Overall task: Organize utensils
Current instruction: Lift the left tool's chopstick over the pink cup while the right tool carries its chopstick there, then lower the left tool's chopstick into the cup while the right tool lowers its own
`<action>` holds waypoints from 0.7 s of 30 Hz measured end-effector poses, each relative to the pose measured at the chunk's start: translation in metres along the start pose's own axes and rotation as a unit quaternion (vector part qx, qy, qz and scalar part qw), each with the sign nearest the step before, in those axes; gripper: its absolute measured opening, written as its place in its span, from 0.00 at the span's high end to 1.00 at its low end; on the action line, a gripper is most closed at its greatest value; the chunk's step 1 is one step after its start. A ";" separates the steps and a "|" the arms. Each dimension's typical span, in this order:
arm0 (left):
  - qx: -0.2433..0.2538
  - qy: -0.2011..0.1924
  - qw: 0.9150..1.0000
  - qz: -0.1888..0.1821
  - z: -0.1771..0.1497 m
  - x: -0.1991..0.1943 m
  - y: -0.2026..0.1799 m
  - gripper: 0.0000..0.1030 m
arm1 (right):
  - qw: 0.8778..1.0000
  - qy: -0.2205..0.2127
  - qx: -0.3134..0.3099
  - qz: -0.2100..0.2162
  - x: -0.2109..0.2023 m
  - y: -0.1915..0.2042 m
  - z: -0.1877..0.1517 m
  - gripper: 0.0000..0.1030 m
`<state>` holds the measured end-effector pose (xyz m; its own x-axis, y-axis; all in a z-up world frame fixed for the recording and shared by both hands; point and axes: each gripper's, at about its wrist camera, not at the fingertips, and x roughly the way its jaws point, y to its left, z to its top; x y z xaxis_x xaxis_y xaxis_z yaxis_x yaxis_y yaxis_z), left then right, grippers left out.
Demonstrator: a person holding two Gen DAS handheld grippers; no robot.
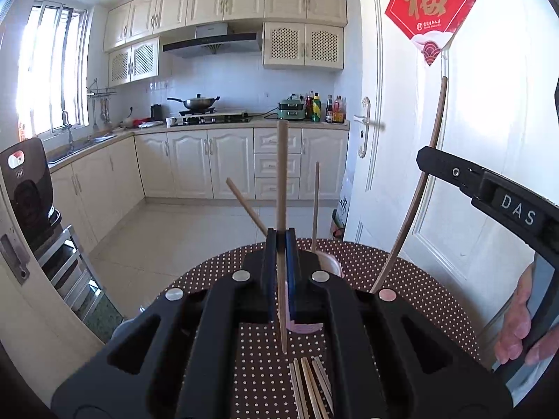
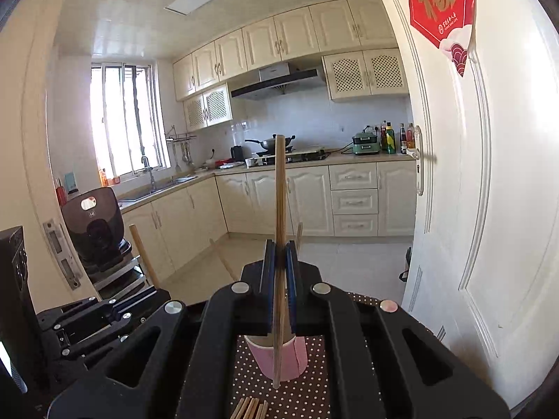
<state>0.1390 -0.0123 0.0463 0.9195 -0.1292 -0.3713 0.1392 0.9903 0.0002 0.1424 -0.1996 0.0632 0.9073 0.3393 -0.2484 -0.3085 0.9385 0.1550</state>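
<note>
Wooden chopstick (image 1: 282, 174) stands upright, pinched in the closed left gripper (image 1: 281, 272) above the pink cup (image 1: 330, 262) holding two more, while the right gripper (image 2: 279, 279) clamps another chopstick (image 2: 279, 209) over that cup, loose chopsticks (image 1: 309, 387) lying on the polka-dot tablecloth (image 1: 412, 296).

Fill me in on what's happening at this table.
A person is sorting chopsticks into a pink cup on the polka-dot table. The left gripper and the right gripper each pinch one chopstick upright near the cup. Two chopsticks already stand in it, and a loose bundle lies on the table.
</note>
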 end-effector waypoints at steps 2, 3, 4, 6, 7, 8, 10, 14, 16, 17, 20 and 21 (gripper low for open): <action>-0.001 -0.004 1.000 -0.002 0.007 0.000 -0.001 0.95 | 1.000 -0.005 0.002 0.001 0.000 -0.002 0.005 0.95; -0.002 -0.007 1.000 -0.002 0.011 -0.001 -0.002 0.95 | 1.000 -0.008 0.002 0.000 0.001 -0.002 0.007 0.95; -0.003 -0.010 1.000 -0.002 0.013 -0.001 -0.002 0.95 | 1.000 -0.010 0.001 0.000 0.001 -0.003 0.009 0.95; -0.005 -0.015 1.000 -0.004 0.019 -0.001 -0.003 0.95 | 1.000 -0.015 0.001 -0.001 0.001 -0.005 0.016 0.95; -0.007 -0.018 1.000 -0.005 0.023 -0.002 -0.002 0.95 | 1.000 -0.018 0.002 -0.002 0.001 -0.005 0.019 0.95; -0.008 -0.021 1.000 -0.004 0.025 -0.002 -0.003 0.95 | 1.000 -0.020 0.001 -0.003 0.002 -0.005 0.022 0.95; -0.007 -0.025 1.000 -0.004 0.031 -0.001 -0.005 0.95 | 1.000 -0.026 -0.002 -0.006 0.002 -0.006 0.027 0.95; -0.007 -0.033 0.999 -0.004 0.040 0.000 -0.008 0.95 | 0.999 -0.033 -0.004 -0.007 0.005 -0.007 0.034 0.95; -0.008 -0.034 0.999 -0.003 0.043 0.003 -0.009 0.95 | 0.999 -0.034 -0.003 -0.006 0.008 -0.008 0.037 0.95; -0.009 -0.035 0.999 -0.002 0.045 0.004 -0.009 0.95 | 0.999 -0.034 -0.003 -0.005 0.009 -0.009 0.038 0.95; -0.012 -0.037 0.999 0.000 0.050 0.008 -0.009 0.95 | 0.999 -0.037 -0.002 -0.004 0.013 -0.009 0.040 0.95; -0.013 -0.038 0.999 0.001 0.051 0.010 -0.009 0.95 | 0.999 -0.037 -0.003 -0.004 0.015 -0.009 0.040 0.95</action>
<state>0.1656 -0.0248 0.0902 0.9450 -0.1295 -0.3003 0.1283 0.9914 -0.0237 0.1706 -0.2059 0.0962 0.9285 0.3259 -0.1780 -0.3023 0.9417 0.1475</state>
